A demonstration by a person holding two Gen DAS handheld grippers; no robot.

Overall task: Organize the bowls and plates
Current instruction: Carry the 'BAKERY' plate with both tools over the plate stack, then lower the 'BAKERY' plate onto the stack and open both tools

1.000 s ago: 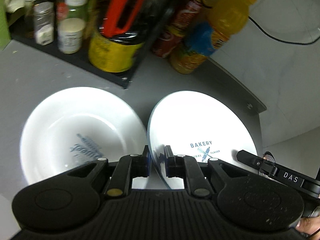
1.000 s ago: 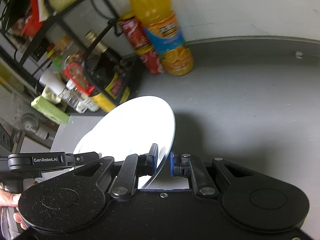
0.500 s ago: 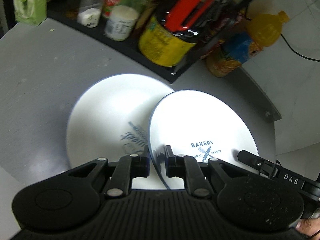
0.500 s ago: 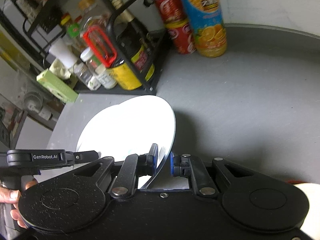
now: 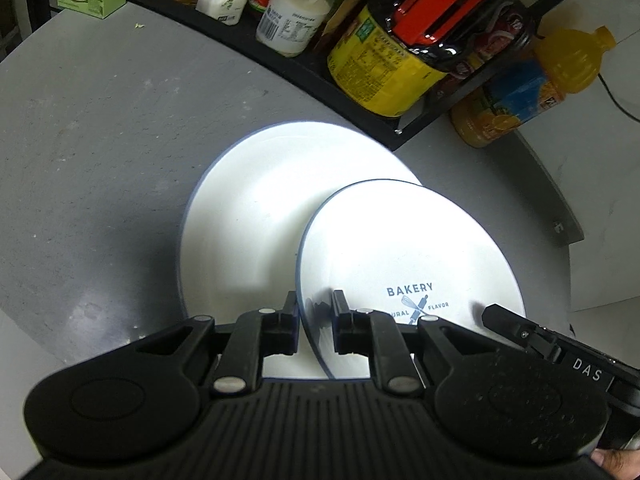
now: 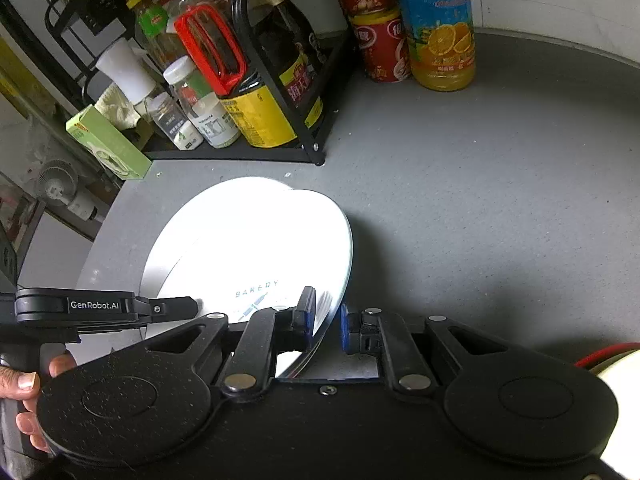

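Both grippers (image 5: 316, 322) (image 6: 326, 322) seemingly pinch opposite plate (image 5: 400, 248) rims.

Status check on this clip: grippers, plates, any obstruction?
Left gripper and right gripper both straddle the BAKERY plate rim; grip unclear. Plate tilted, overlapping the second plate on the counter. Condiment rack behind, not obstructing.

Colours and patterns noted

White plate (image 5: 404, 240) with thin blue rim and blue "BAKERY" print; second plate (image 5: 256, 208) white. Desk (image 6: 480, 200) speckled grey. Rack (image 6: 280, 80) black. Juice bottle (image 6: 440, 20) orange, blue label with orange slices. Tool (image 5: 316, 316) black.
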